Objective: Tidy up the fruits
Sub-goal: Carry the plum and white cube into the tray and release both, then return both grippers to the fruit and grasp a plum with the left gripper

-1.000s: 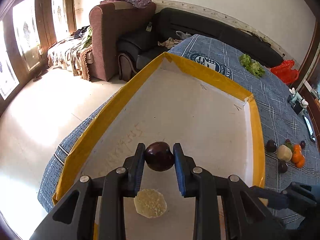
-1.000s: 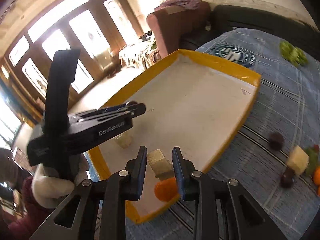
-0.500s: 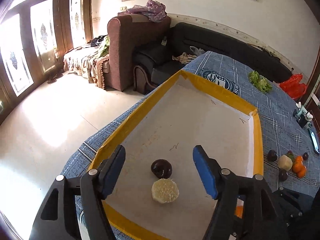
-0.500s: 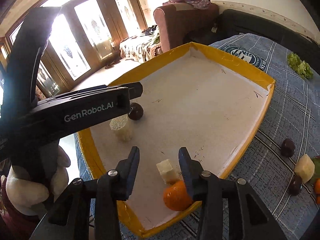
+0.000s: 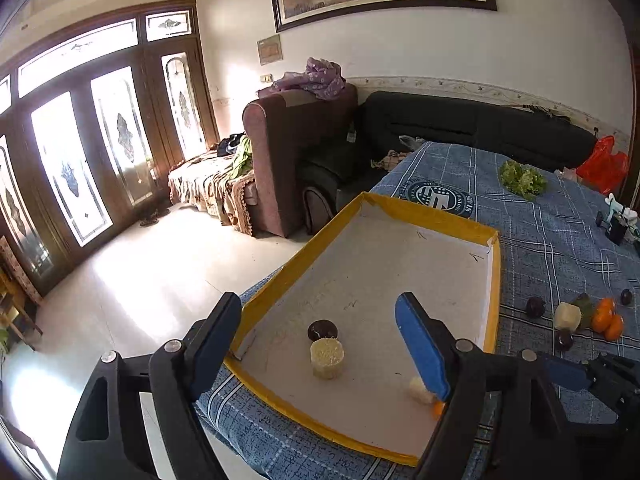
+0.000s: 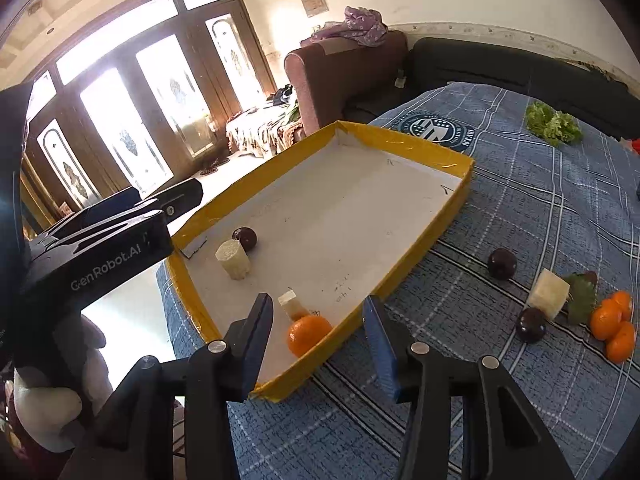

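Since the dark plum point(image 5: 322, 330) and pale cube point(image 6: 289, 303) now rest inside the yellow-rimmed tray point(image 5: 432, 210), both my left tongs point(image 5: 320, 334) and right tongs point(image 6: 318, 330) are opening, holding nothing, clear of the fruit, while more fruit point(image 6: 612, 330) waits on the blue bedspread point(image 6: 540, 208).

In the tray point(image 6: 436, 216) at frame centre lie four fruits; more fruits point(image 6: 560, 304) lie right of it on the tabletop point(image 6: 520, 380).

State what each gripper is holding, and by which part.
Nothing is held. The left gripper and right gripper are both opening, with the fruit lying loose in the tray.
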Motion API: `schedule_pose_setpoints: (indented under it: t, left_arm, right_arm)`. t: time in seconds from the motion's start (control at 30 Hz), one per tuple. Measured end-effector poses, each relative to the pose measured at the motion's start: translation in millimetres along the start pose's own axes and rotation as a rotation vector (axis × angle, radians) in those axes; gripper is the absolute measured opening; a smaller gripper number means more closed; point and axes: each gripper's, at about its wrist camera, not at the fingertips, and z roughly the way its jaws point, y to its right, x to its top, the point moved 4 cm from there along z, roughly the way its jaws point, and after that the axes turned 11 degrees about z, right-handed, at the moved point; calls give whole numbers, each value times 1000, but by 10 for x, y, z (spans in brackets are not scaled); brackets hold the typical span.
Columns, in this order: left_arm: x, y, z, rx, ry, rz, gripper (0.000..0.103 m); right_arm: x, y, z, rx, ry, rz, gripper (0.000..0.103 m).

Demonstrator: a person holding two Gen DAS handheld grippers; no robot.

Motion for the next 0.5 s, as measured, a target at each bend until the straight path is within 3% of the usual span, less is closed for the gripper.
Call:
schedule_pose_setpoints:
  t: [0.27, 0.5]
  left_arm:
    - [83, 321, -310, 36, 52, 82, 81]
    - [113, 617, -397, 23, 69, 151, 81]
  right_arm:
    - [-46, 325, -308, 2, 48, 64, 58]
    - [-85, 677, -462, -9, 75, 132, 58]
